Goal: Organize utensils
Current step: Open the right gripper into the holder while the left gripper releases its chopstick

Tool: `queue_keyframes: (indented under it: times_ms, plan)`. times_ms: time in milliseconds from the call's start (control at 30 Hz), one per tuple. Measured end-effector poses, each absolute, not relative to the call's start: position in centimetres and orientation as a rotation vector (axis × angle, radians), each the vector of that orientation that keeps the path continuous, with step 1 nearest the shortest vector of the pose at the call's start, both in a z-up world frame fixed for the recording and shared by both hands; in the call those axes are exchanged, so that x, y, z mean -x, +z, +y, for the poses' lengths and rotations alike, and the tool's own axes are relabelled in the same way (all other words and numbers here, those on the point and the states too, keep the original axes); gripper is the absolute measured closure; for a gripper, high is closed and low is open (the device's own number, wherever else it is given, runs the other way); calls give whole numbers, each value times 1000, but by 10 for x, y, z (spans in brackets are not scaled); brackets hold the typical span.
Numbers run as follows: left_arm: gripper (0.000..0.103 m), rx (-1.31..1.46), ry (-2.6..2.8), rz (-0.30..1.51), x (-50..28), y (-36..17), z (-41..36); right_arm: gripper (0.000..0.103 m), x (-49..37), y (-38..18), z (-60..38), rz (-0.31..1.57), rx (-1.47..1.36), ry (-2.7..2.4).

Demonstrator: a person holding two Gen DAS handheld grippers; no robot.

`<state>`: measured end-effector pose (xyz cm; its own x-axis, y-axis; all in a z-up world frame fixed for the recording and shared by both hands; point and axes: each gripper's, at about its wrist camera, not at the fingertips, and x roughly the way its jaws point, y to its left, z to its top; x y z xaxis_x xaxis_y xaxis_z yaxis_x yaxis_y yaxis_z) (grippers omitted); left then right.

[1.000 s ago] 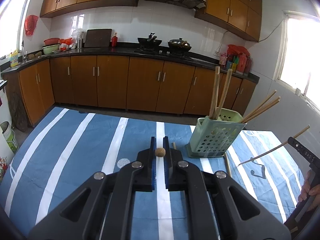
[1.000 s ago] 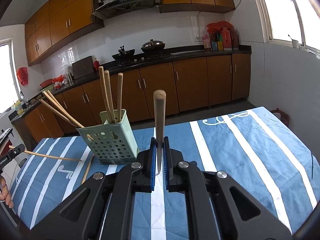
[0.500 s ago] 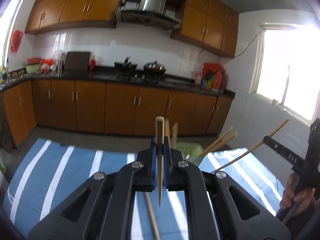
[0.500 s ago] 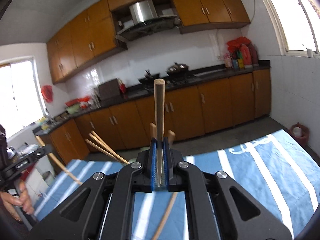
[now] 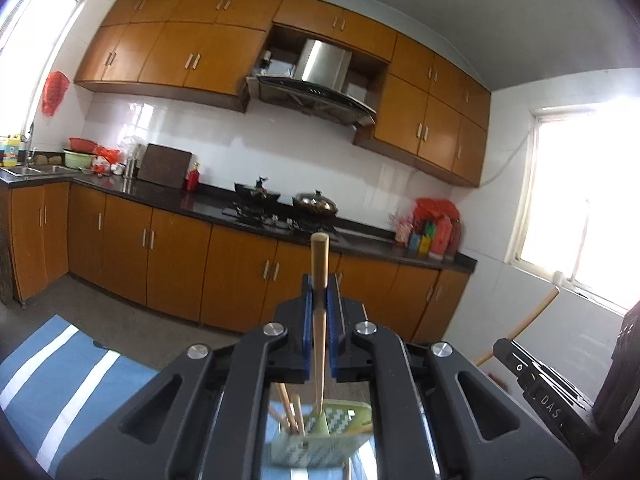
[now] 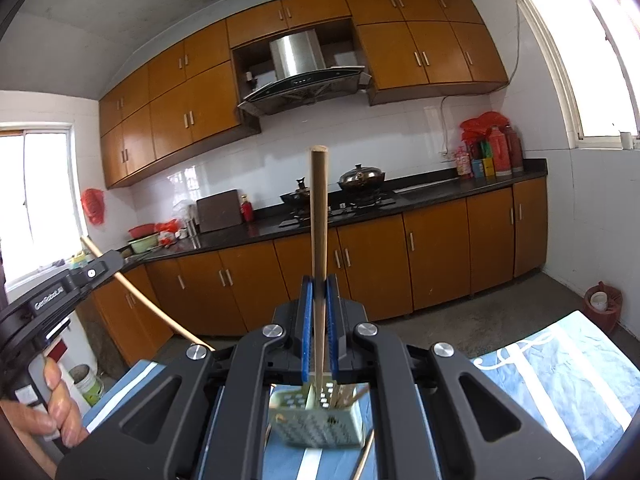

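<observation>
Kitchen with orange cabinets; a striped tablecloth [image 6: 568,364] lies below.
Each gripper, left [image 5: 319,312] and right [image 6: 319,312], is clamped on an upright chopstick [image 5: 320,320] above the green holder [image 5: 320,440]; tips should be lowered straight in.

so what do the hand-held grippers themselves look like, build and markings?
Both match: matte black angular bodies with triangular cutouts, silver round bolts at the linkage joints, blue ribbed pads on the fingers. The left hand-held gripper and right hand-held gripper each carry white lettering on the side, too blurred to read fully. No cables visible. A bare hand, no sleeve in view.
</observation>
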<state>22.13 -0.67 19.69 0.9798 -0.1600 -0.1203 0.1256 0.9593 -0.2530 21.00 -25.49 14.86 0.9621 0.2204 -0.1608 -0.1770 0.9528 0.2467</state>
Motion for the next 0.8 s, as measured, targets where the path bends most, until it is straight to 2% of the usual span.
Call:
queue_keyframes:
  times_ms: [467, 533, 567, 600, 800]
  plan:
    - [95, 249, -121, 275, -271, 143, -13, 94, -247, 105, -241, 315, -228, 201]
    - [95, 252, -124, 284, -272, 140, -11, 85, -245, 104, -243, 319, -230, 192]
    - [95, 257, -125, 283, -272, 140, -10, 74, -243, 105, -245, 317, -233, 192]
    - [95, 258, -126, 282, -270, 140, -8, 69, -242, 107, -246, 311, -236, 188]
    - [93, 285, -132, 264, -252, 150, 2, 69, -220, 120, -256, 264, -245, 173]
